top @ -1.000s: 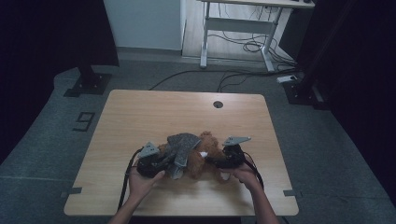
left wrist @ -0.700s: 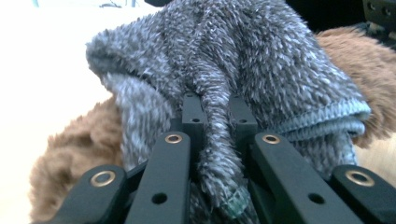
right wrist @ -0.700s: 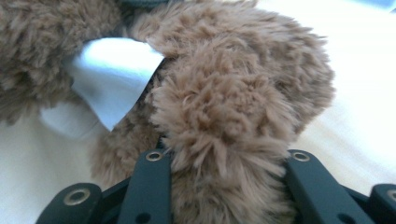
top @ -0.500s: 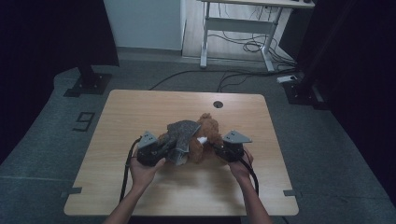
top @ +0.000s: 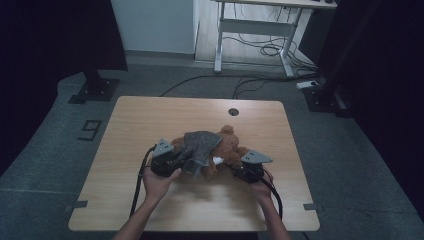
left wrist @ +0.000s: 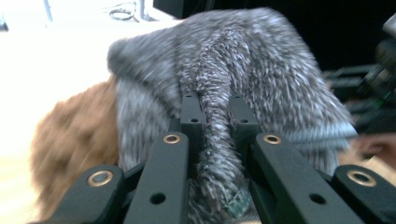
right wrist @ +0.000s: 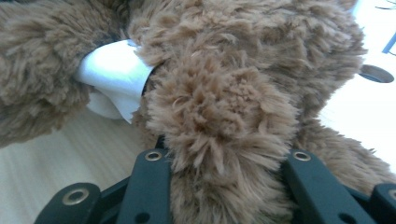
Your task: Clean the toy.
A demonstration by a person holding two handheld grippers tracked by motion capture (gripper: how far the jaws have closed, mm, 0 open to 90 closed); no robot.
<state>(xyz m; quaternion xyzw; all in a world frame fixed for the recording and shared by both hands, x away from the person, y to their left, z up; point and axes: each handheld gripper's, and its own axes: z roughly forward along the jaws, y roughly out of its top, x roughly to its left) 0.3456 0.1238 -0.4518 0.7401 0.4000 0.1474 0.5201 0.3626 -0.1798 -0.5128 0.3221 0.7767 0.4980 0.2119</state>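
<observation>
wooden table (top: 150, 120), grey floor (top: 350, 165), white desk frame (top: 260, 30), cables (top: 265, 50)

In the high view, the grey knitted garment (top: 200, 145) is covering the middle of the brown plush toy (top: 230, 150). In the right gripper view, fur is hiding the right gripper (right wrist: 224, 154) jaw tips, and the white tag (right wrist: 114, 77) print at 10 o'clock is reading too small. In the left gripper view, motion blur is smearing the toy at 9 o'clock.

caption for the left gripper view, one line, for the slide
Left gripper shut on a fold of grey knit garment draped over a brown plush bear.
</observation>
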